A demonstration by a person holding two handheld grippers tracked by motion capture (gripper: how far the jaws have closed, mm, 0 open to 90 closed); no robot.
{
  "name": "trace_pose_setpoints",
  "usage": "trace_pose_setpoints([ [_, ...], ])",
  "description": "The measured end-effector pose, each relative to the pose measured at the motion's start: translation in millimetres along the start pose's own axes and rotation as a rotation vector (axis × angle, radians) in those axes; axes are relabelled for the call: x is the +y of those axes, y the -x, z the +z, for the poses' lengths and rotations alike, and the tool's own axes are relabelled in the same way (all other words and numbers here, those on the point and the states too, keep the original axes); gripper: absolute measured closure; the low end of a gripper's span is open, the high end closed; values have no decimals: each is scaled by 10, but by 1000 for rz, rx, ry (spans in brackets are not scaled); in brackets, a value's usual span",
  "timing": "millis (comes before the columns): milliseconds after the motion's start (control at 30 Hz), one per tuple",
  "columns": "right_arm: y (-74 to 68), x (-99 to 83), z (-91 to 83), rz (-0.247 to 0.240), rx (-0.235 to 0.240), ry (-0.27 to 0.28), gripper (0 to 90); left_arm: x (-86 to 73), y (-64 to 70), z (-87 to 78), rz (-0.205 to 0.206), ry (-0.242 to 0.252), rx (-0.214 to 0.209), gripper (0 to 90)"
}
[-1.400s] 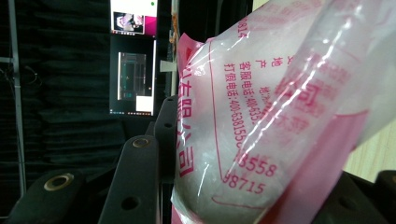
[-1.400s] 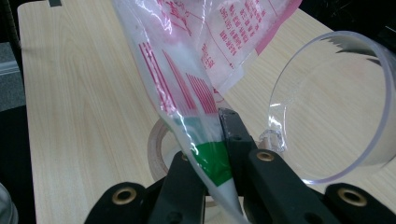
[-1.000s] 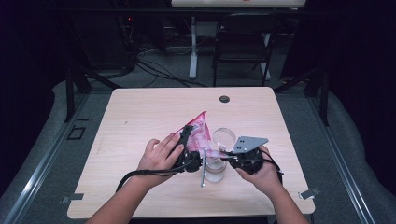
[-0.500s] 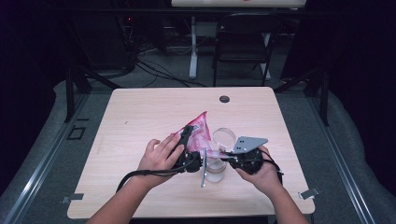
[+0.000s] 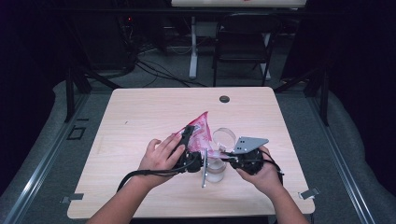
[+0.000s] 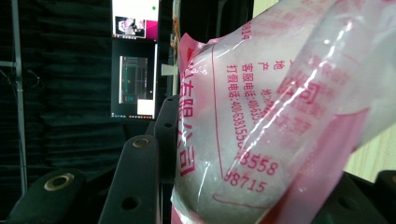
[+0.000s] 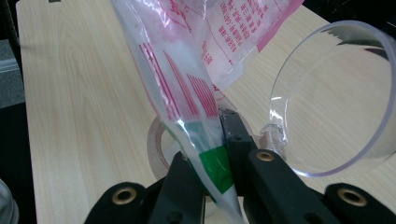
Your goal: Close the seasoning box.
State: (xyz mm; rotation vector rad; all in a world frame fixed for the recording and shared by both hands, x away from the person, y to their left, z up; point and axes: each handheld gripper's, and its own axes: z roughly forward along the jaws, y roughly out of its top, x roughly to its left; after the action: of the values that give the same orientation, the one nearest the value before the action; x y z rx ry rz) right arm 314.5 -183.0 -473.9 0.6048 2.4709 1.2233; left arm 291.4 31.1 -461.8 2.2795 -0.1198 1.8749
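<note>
On the pale wooden bench [image 5: 140,121] we clench the right gripper [image 7: 219,154] on the bag's [image 5: 198,133] bottom corner, over the jar [image 5: 215,169], steering the pour; farther up, the left gripper [image 5: 187,140] grasps its upper part, tilting it.

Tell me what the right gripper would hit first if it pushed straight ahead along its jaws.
The right gripper is already shut on the pink bag, so the bag comes first. Beyond it probably the clear jar beneath, though depth is hard to judge.
</note>
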Motion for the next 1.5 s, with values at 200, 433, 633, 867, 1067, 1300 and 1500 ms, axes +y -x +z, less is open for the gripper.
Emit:
trace_pose_setpoints([
  [200,0,-1,2,1,0,-1,880,0,0,1,-1,2,0,621],
  [433,-1,-2,3,0,1,-3,881,5,-5,-7,2,-8,-5,621],
  [633,-3,-3,6,1,0,-3,881,4,-1,-3,1,0,-1,621],
  [867,-1,-10,18,1,0,-4,881,10,-1,-3,1,1,0,621],
  [1067,1,-12,18,1,1,-5,881,17,1,-8,-2,-7,-11,621],
  [1300,2,-15,20,2,0,-6,880,20,3,-4,2,6,1,621],
  [1500,8,-18,17,2,1,-11,881,31,-2,-10,7,-6,-7,621],
])
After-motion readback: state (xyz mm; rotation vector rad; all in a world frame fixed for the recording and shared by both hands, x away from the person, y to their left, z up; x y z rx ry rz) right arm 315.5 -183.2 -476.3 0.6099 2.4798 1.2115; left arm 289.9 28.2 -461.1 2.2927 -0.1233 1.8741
